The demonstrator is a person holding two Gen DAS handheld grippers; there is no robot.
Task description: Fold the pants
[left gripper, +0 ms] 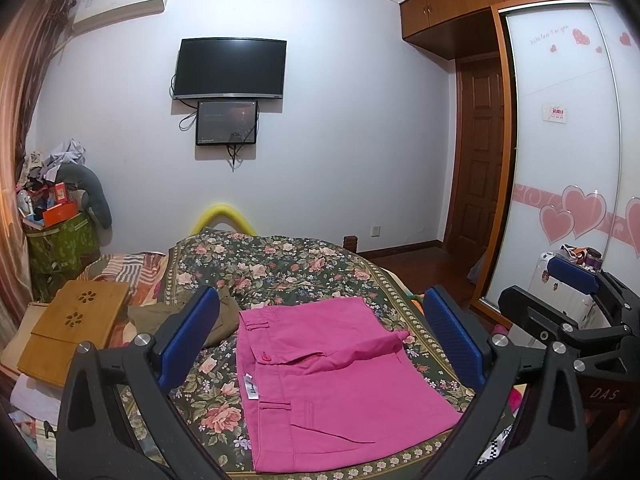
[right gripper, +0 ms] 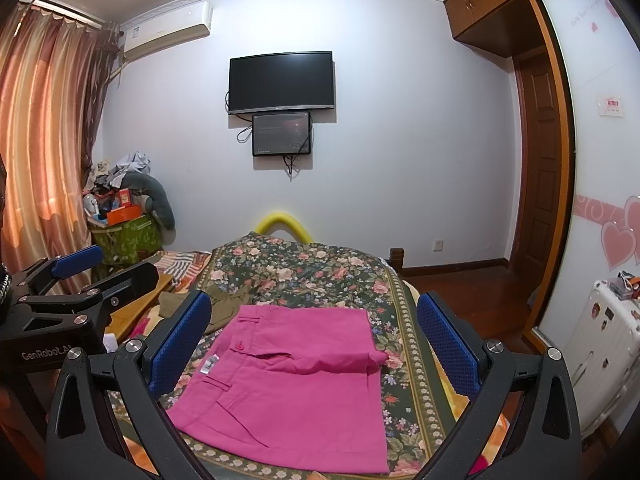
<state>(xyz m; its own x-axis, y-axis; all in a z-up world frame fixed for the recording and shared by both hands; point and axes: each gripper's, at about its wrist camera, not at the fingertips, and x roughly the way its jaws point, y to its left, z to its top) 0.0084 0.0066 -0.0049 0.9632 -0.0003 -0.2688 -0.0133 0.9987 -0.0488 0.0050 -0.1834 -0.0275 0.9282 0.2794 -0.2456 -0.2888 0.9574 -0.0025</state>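
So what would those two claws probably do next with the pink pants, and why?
Probably pull both away and leave them. The pink pants already lie folded into a compact stack on the floral bedspread, and the left claw and right claw are open and hold nothing. One upper flap looks slightly rumpled, so a light smoothing might come first.

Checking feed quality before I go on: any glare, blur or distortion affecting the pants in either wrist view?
Left wrist view: strong fisheye bending at the edges, dark corner vignette, pink pants sharp and evenly lit, no glare. Right wrist view: same barrel distortion, warm glow through the curtains, pants in focus, without hard shadows.
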